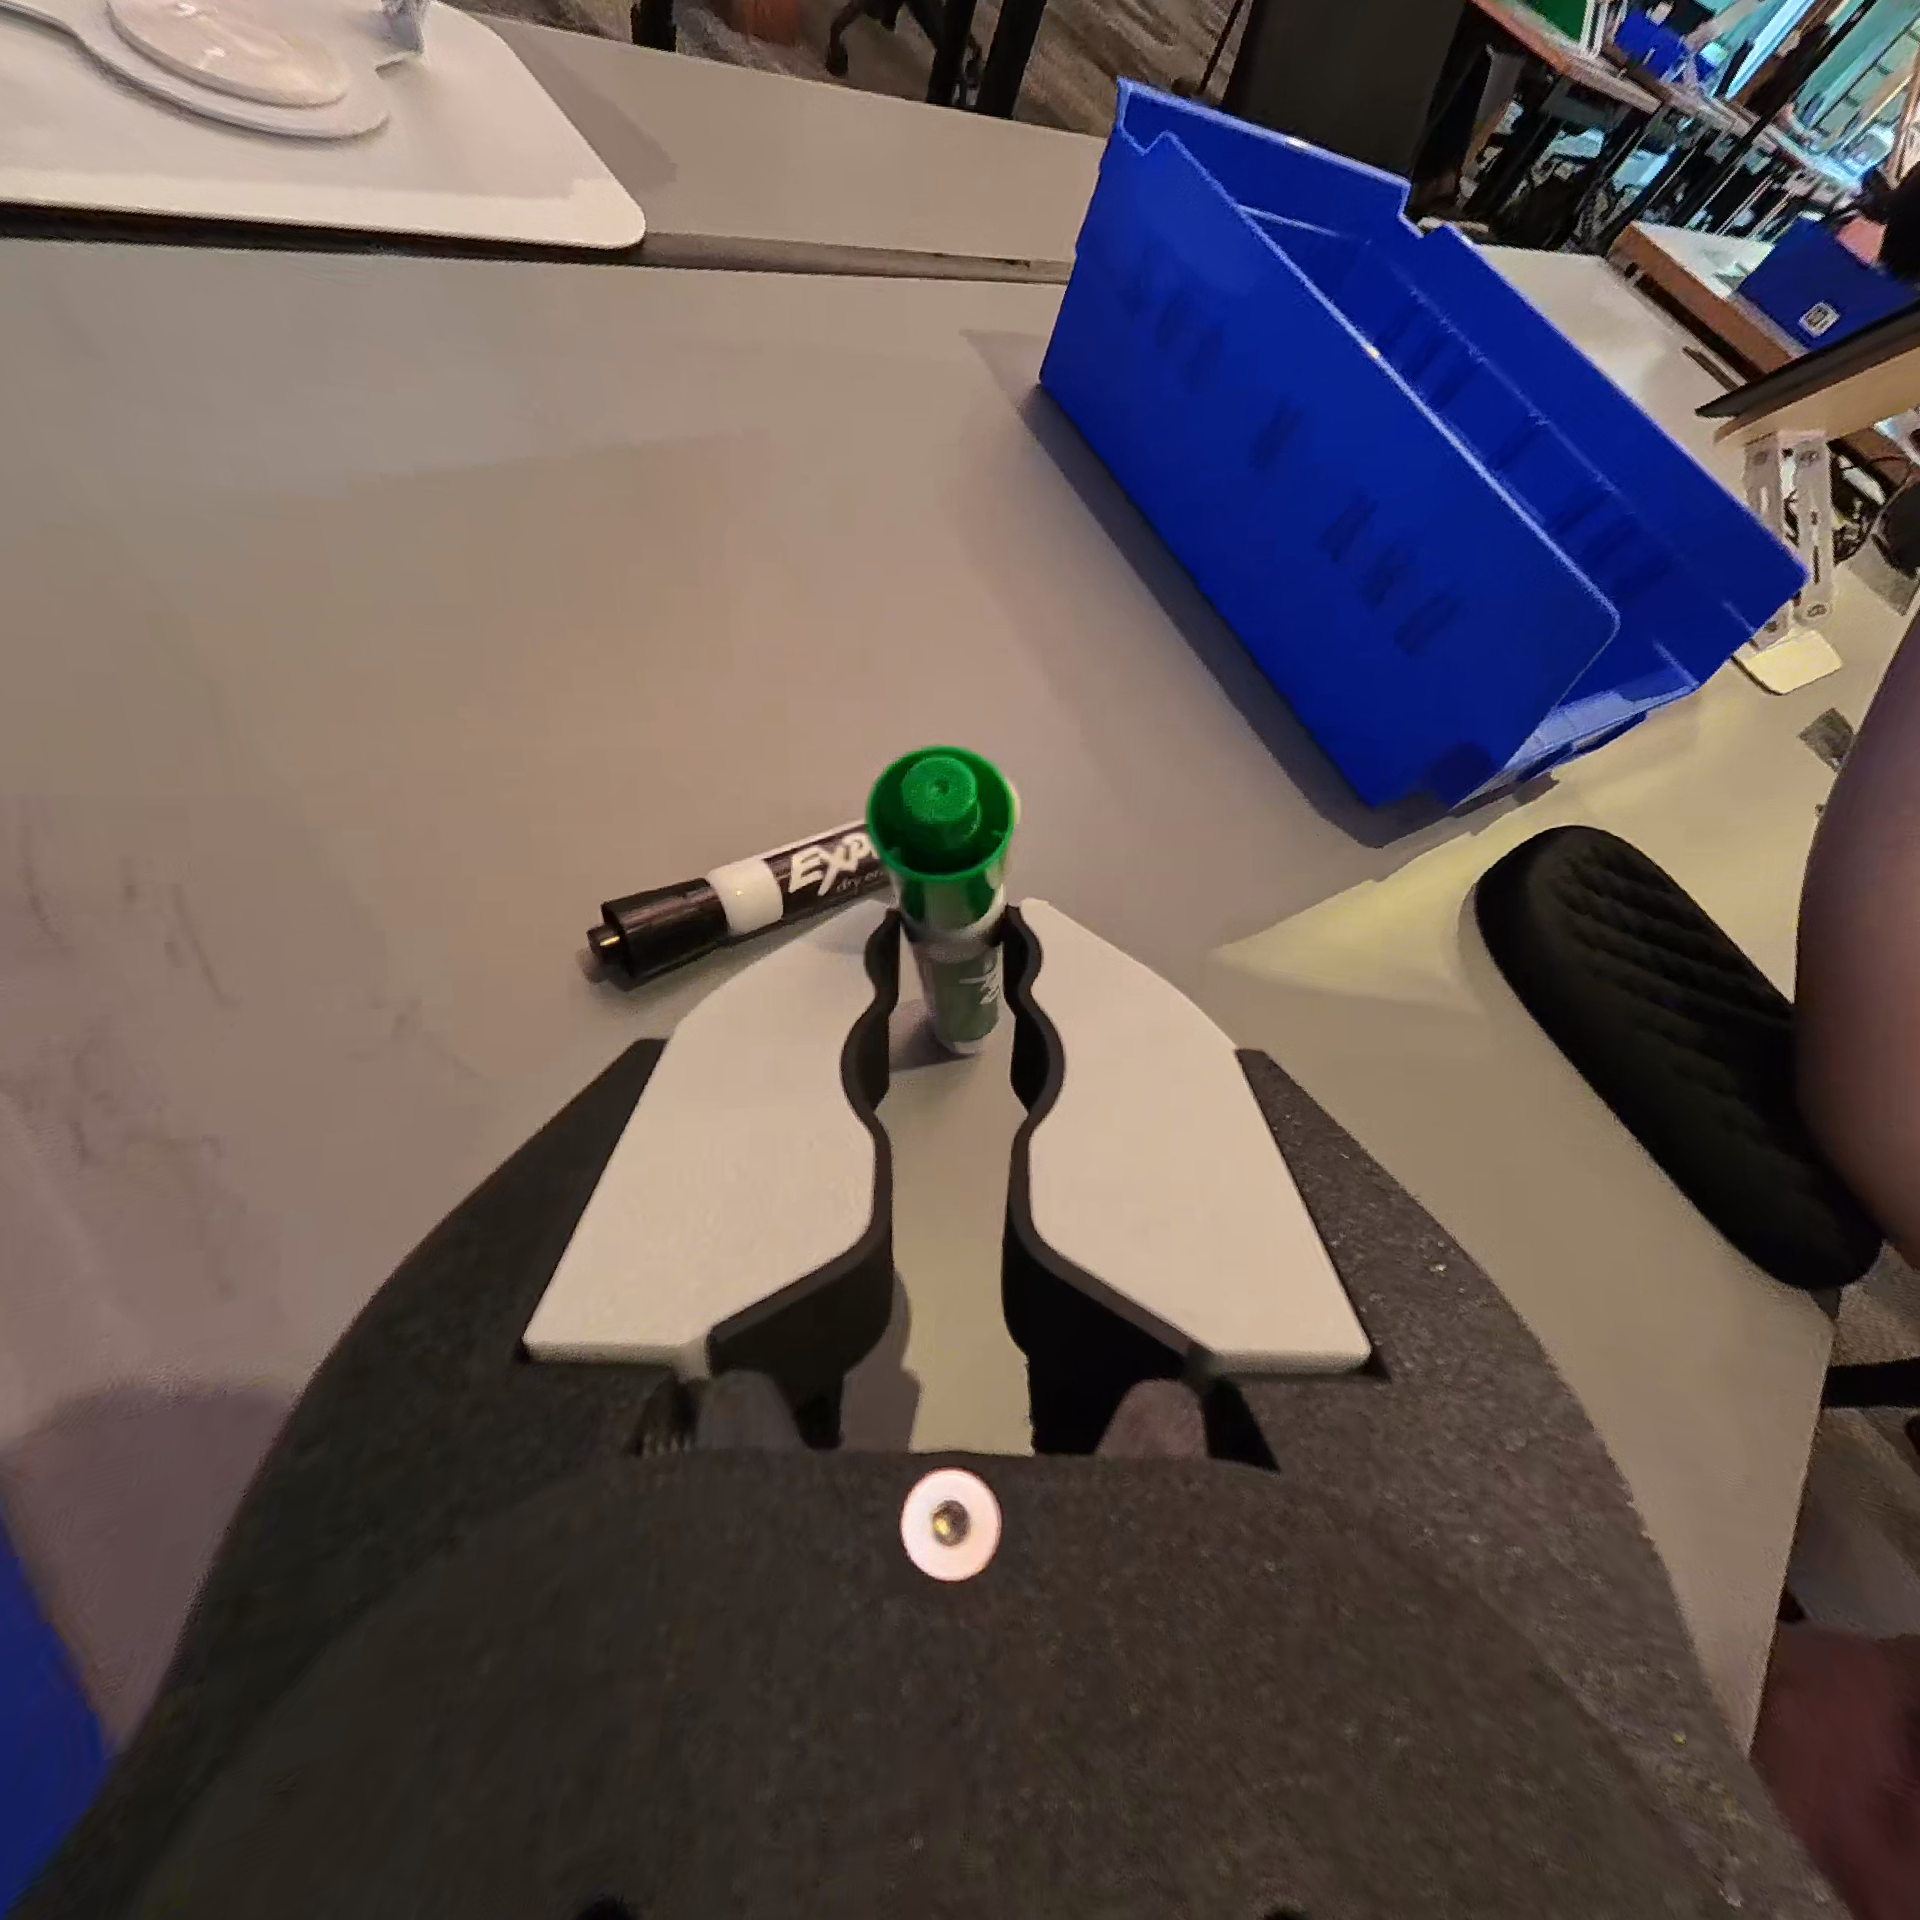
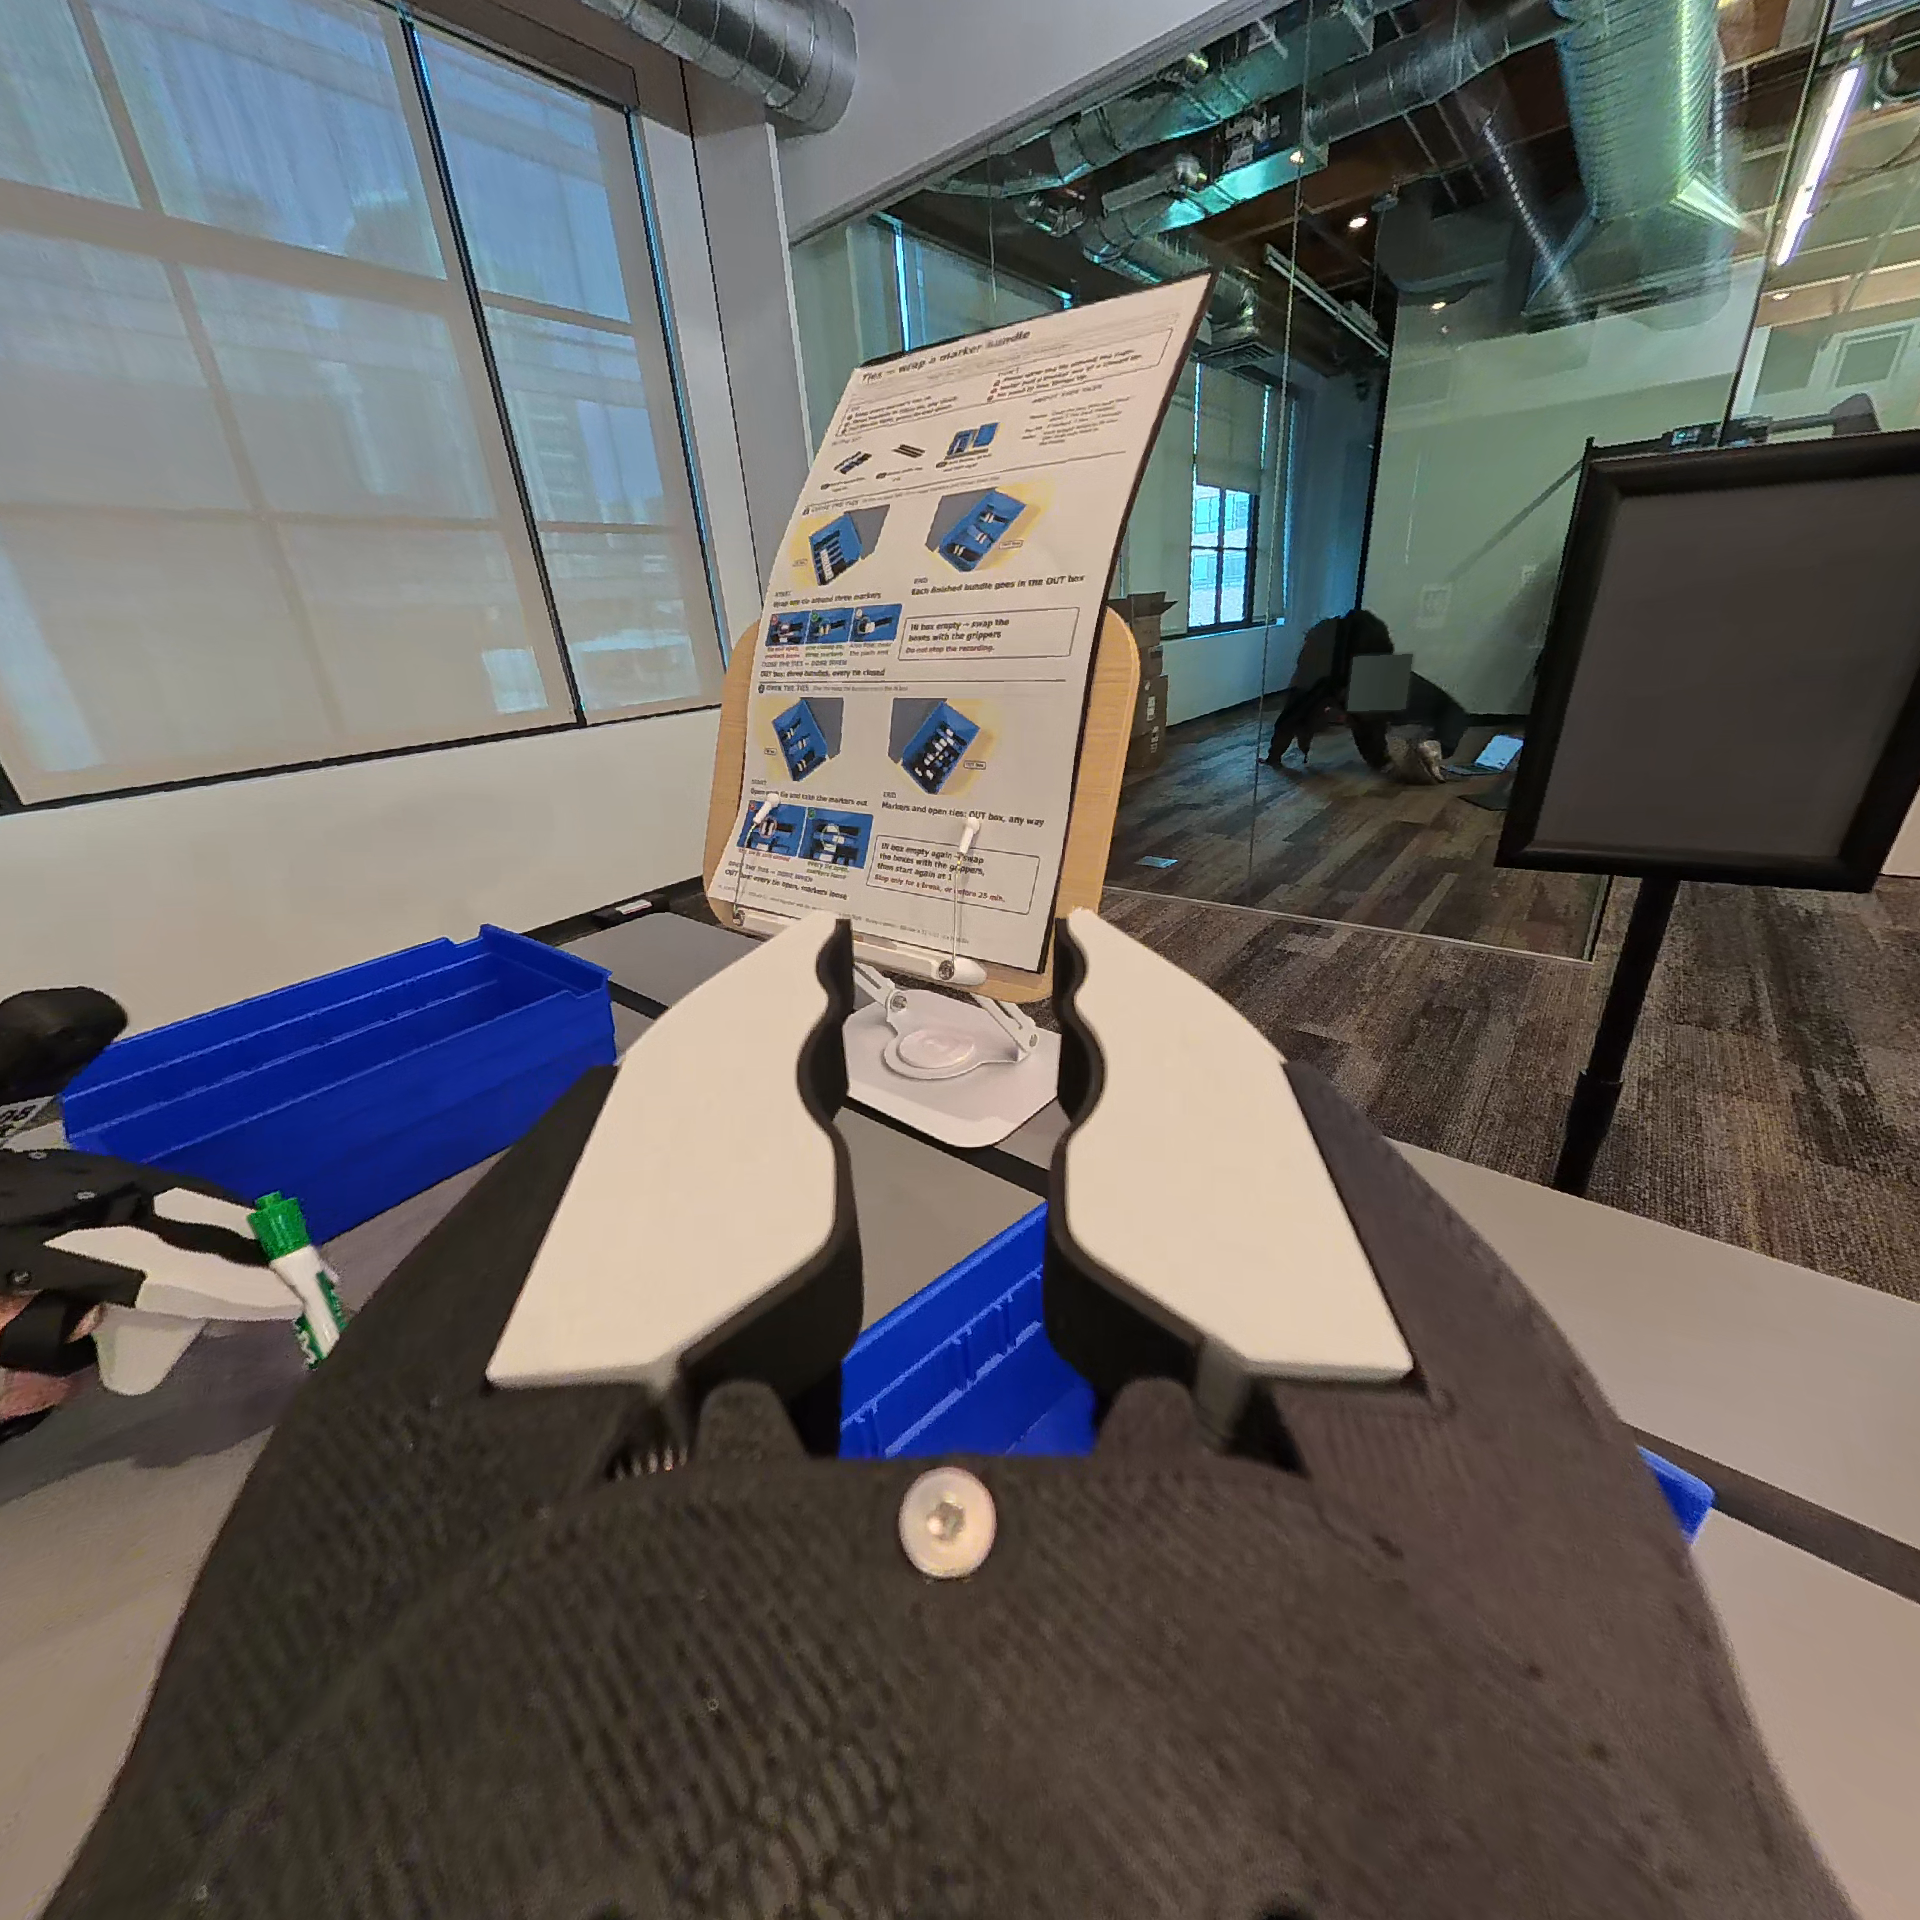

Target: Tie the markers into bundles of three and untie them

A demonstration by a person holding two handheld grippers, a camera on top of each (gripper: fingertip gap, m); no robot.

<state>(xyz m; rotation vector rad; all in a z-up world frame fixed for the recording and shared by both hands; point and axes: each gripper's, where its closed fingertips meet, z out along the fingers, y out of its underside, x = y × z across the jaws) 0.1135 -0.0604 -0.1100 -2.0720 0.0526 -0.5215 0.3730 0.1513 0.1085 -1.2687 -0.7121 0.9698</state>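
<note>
My left gripper (image 1: 951,925) is clamped narrow on the green marker (image 1: 940,883), which stands almost upright, cap end up, its lower end close over the grey table (image 1: 416,623). Just behind it, toward ten o'clock, the black marker (image 1: 727,899) lies flat on the table. From nine to twelve o'clock the tabletop is bare and open. At two o'clock the blue bin (image 1: 1351,499) walls off that side, and the table edge runs close at three o'clock, with a black chair arm (image 1: 1662,1049) beyond it.

My right gripper (image 2: 951,997) is spread wide and holds nothing, raised above a second blue bin (image 2: 966,1340). At twelve o'clock an instruction sheet on a stand (image 2: 935,644) blocks the way ahead.
</note>
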